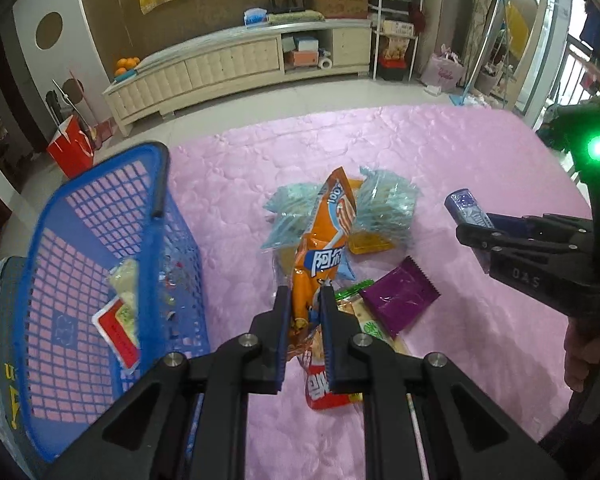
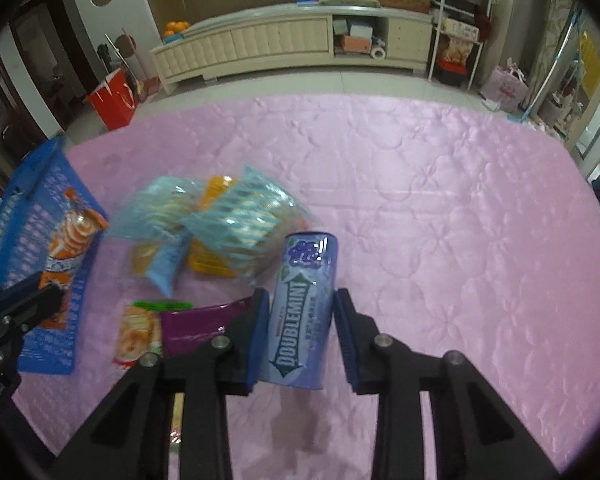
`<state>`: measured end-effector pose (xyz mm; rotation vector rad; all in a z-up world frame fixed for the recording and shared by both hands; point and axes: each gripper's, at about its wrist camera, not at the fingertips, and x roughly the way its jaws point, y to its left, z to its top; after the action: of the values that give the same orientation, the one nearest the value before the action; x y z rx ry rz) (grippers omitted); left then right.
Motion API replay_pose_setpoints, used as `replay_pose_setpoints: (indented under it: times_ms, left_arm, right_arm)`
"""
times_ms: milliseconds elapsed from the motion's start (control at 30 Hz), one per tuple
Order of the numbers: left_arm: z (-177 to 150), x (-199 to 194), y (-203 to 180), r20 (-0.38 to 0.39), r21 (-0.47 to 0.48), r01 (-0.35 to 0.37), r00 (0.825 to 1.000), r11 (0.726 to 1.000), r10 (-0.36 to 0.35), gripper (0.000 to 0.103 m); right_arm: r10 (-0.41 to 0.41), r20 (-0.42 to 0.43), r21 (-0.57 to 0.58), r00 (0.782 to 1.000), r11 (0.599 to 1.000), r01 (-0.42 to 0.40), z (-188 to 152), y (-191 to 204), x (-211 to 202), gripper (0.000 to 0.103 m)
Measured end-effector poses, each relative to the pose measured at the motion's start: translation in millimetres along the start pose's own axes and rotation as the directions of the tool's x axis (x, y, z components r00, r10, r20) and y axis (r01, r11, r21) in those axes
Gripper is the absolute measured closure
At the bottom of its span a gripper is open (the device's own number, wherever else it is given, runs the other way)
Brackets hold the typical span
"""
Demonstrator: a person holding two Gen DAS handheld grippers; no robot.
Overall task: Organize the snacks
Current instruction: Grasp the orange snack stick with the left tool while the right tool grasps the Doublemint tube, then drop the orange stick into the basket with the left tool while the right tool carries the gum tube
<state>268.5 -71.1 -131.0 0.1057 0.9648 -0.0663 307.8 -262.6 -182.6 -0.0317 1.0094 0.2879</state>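
Left claw (image 1: 304, 300) was clamped on the orange snack bag (image 1: 324, 240), blue basket (image 1: 100, 264) at its 9 o'clock; right claw (image 2: 302, 320) was clamped on the gum bottle (image 2: 302, 308), whose smooth round sides could slip out mid-carry.

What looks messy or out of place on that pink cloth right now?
Nothing is spilled or torn. The loose pile of snack packets lies jumbled and overlapping on the pink cloth, while the blue basket beside it holds only a few packets.
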Motion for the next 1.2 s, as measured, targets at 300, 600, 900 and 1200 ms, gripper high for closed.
replay_pose_setpoints:
  times_ms: [300,600,900,1200]
  left_arm:
    - [-11,-61,26,0.075,-0.009,0.0,0.997,1.0,0.0,0.09]
    - [-22,-102,68,0.131,-0.037,0.009,0.991,0.999,-0.004,0.09]
    - [-37,-123,122,0.162,-0.085,0.001,0.987,0.996,0.013,0.09]
    - [-59,-123,175,0.141,-0.157,-0.017,0.989,0.988,0.04,0.09]
  right_arm:
    - [0.039,0.091,-0.042,0.995,0.999,-0.035,9,43,-57,0.066]
    - [0.075,0.155,-0.141,0.985,0.989,-0.054,12,104,-95,0.066]
    - [0.139,0.157,-0.246,0.978,0.964,-0.098,12,168,-101,0.08]
    - [0.187,0.117,-0.328,0.975,0.934,-0.139,15,221,-79,0.096]
